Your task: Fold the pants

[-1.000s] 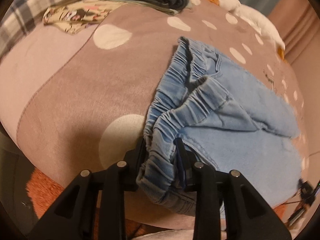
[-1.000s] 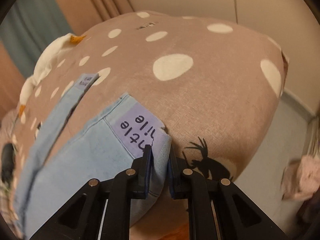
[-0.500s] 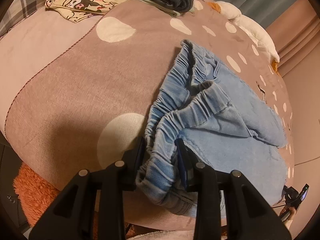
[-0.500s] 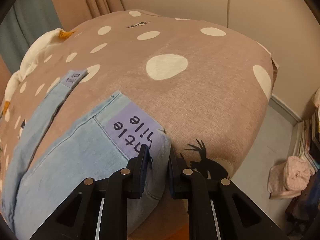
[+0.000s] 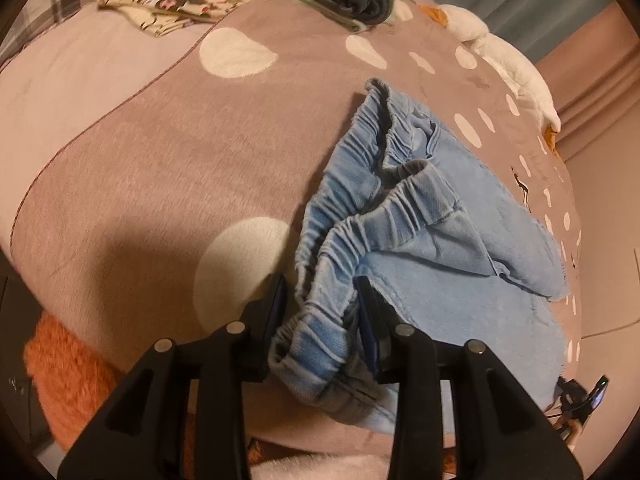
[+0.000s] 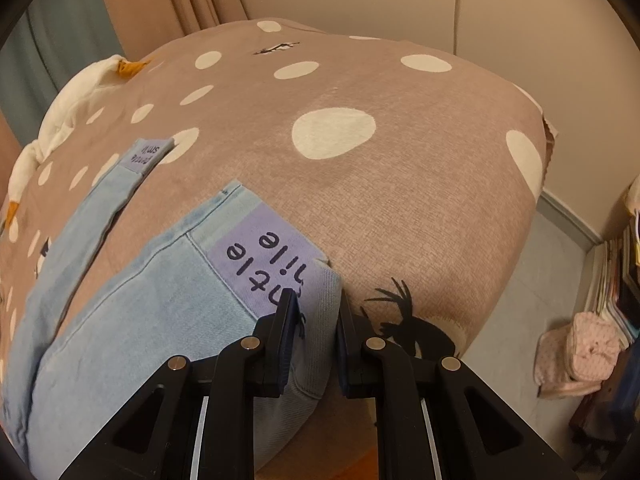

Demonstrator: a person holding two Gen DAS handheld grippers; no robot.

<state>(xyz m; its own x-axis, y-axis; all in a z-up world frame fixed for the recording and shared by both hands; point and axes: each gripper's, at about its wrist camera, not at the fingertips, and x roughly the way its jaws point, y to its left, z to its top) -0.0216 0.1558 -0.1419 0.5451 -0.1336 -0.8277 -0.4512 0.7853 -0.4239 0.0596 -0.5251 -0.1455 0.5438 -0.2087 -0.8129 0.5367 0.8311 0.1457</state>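
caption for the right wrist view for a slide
Right gripper pinches the purple-cuffed hem of light blue pants on a polka-dot bedspread.

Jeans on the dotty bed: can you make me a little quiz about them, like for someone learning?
1. True or false: the left tongs grip the jeans at the stretchy waistband.
2. What do the right tongs pinch? A) dark clothes B) purple-labelled leg hem C) white plush
3. Fill in: the jeans lie on a brown blanket with white ____.

Key: 1 true; 2 B; 3 dots.
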